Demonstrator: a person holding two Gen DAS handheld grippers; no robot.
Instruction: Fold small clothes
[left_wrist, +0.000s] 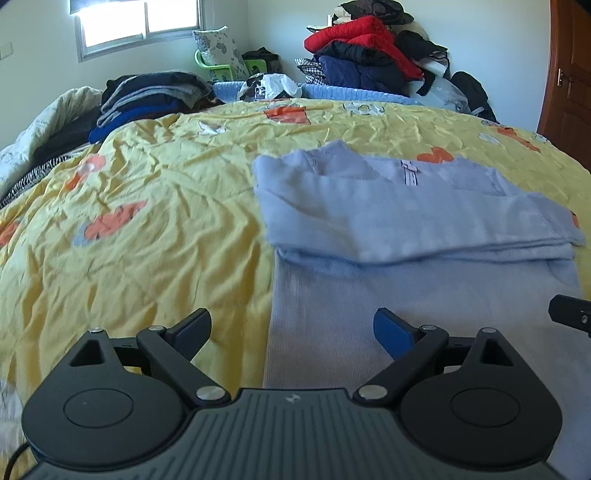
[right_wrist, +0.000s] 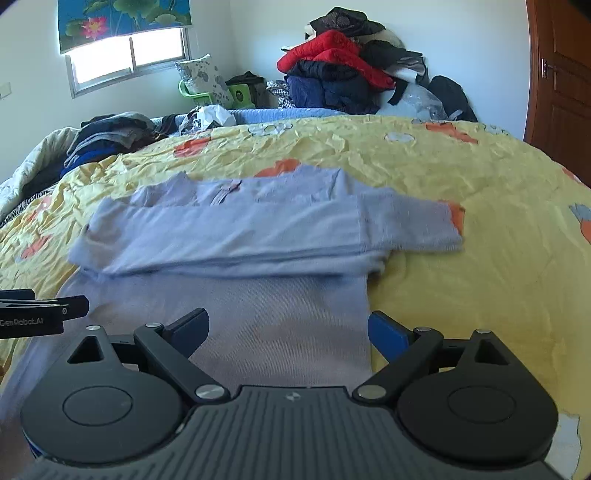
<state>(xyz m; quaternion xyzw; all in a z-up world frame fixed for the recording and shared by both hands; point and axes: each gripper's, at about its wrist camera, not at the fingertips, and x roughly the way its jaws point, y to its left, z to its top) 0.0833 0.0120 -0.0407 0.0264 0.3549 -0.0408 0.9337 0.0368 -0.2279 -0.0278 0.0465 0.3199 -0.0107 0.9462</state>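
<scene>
Currently the pale lilac-blue knit long-sleeved top (right_wrist: 229, 280) lies flat near the front edge of the bed, sleeves folded across its chest, hem toward the grippers. Left gripper (left_wrist: 291, 330) and right gripper (right_wrist: 288, 330) both hover spread wide and empty over the hem's two corners.

Risks: the crumpled yellow bedspread with orange prints (left_wrist: 147, 206) may be pinched together with the hem; uneven lifting could spill the stacked sleeves.

Obstructions: none nearby. A folded dark clothes stack (left_wrist: 147, 96) and a heaped red-and-black clothes pile (right_wrist: 343, 70) sit well apart, toward the far edge.
</scene>
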